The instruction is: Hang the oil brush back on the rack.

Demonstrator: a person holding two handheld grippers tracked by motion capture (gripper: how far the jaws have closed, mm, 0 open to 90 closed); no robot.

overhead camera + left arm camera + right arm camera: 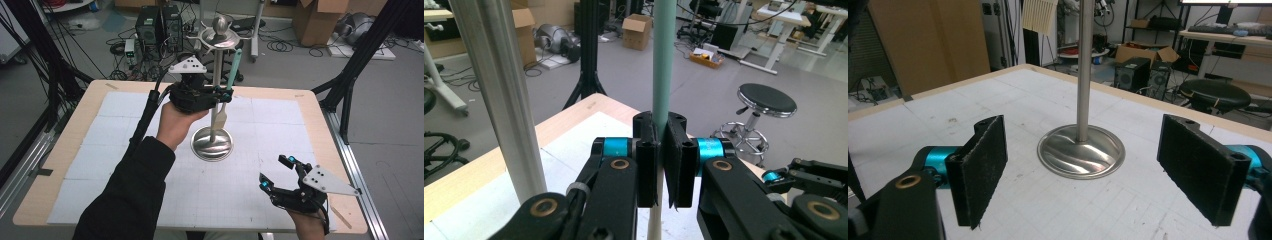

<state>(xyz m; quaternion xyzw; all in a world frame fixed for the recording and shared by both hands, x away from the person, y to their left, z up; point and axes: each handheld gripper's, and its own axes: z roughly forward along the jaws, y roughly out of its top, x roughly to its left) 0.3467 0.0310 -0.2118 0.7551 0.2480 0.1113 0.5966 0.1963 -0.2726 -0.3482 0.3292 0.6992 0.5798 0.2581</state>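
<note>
A steel stand rises from a round base (212, 143) at the table's middle, and its pole (218, 75) carries a hooked disc (220, 36) at the top. My left gripper (223, 93) is beside the pole, shut on a utensil with a teal handle (234, 67) and a pale blade (220, 117) that hangs upright over the base. In the left gripper view the pads (647, 165) press on the handle (664, 60), with the pole (499, 90) to the left. My right gripper (276, 173) rests open near the front right corner. Its pads (980, 167) face the base (1098, 160), with nothing between them.
A white gridded mat (125, 150) covers the wooden table (65, 135). Behind the table, computer towers (160, 25), cables and cardboard boxes (317, 17) stand on the floor. Black frame legs (350, 85) stand at both sides. A round stool (766, 100) is off the table's far edge.
</note>
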